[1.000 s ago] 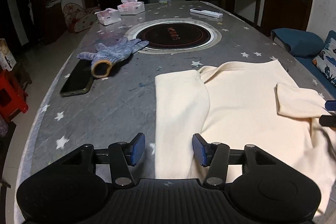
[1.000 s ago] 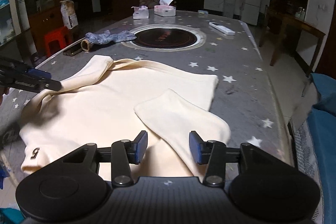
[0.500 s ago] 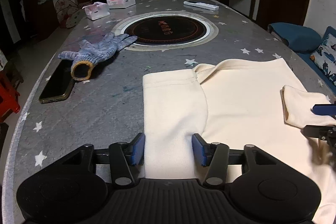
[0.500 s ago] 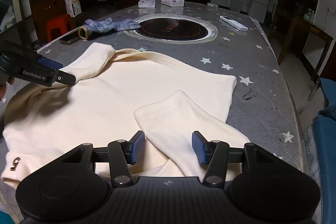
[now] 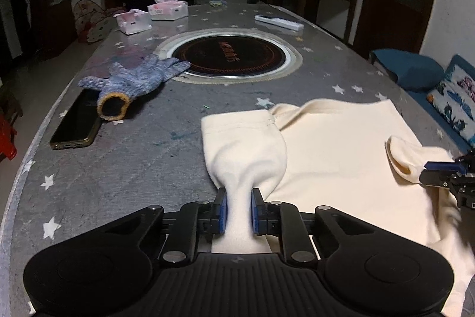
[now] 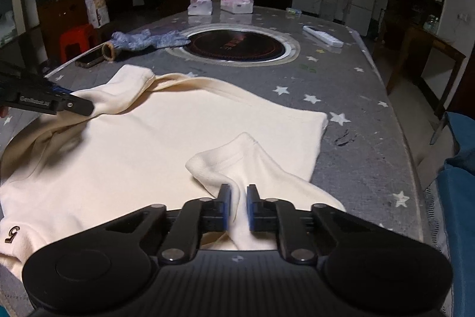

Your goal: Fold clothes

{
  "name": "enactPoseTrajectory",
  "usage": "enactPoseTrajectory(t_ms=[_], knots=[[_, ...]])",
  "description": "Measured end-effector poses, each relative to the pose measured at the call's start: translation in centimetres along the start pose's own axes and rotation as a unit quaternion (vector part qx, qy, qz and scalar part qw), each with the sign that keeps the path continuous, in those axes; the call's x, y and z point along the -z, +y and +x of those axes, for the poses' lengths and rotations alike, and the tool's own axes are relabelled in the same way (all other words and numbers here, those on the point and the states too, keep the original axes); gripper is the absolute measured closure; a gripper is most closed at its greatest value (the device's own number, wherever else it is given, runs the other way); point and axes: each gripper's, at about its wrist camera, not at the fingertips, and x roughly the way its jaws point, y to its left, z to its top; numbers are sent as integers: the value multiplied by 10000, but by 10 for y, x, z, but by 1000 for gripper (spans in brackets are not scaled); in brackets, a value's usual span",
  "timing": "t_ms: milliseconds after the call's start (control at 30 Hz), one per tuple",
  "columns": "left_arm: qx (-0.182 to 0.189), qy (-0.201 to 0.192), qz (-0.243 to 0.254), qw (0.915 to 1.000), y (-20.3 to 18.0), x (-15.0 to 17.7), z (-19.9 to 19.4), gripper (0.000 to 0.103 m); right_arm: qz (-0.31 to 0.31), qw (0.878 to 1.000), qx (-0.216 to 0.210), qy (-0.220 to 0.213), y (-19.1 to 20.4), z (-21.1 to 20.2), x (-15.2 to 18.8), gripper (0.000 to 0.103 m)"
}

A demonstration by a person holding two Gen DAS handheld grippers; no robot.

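While each gripper (image 5: 239, 208) (image 6: 238, 205) pinches a soft bunched sleeve (image 5: 246, 147) (image 6: 237, 165), cream shirt (image 5: 335, 144) lies flat.

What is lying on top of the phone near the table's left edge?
The knit glove's yellow-trimmed cuff rests over the far corner of the phone. The rest of the dark screen is bare. Whatever sits beneath the cuff, and under the phone itself, is hidden.
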Motion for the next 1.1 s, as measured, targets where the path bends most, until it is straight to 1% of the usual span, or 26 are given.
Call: enactPoseTrajectory(t_ms=[100,233,367,433,533,633,733,800,900,933,967,1033,1067,1100], knots=[[-92,-102,-128,9998,6,1,-9,88,66,9999,93,-108,-5,-5,1,95],[-214,-287,-318,9989,21,3,-26,88,279,9988,305,-246,-19,-15,3,96],[-488,-380,-551,9966,42,12,-43,88,582,9957,635,-329,-39,-26,7,96],[-625,-398,-671,9950,52,19,-51,88,755,9927,868,-361,-52,-32,13,96],[-806,-352,-891,9921,69,33,-62,88,1068,9863,1209,-348,-72,-42,27,96],[-899,-267,-1058,9900,81,50,-73,88,1467,9774,1503,-236,-94,-50,44,96],[-1014,-114,-1026,9895,83,62,-76,84,1678,9713,1681,-98,-109,-56,61,96],[-1163,-36,-1022,9879,85,69,-78,82,1716,9686,1797,-37,-113,-60,68,92],[-1422,-64,-1081,9839,92,73,-87,80,1724,9679,1831,-37,-114,-67,74,92],[-1490,-88,-1110,9825,94,73,-90,75,1699,9691,1788,-60,-112,-69,74,92],[-1558,-116,-1138,9811,96,73,-93,72,1671,9705,1738,-83,-110,-71,73,90],[-1649,-241,-1124,9796,96,71,-103,72,1555,9762,1504,-131,-98,-72,67,81],[-1644,-304,-1096,9798,94,69,-107,72,1489,9793,1360,-152,-92,-72,64,73],[-1603,-366,-1061,9807,91,67,-110,72,1422,9822,1215,-168,-86,-71,61,68]])
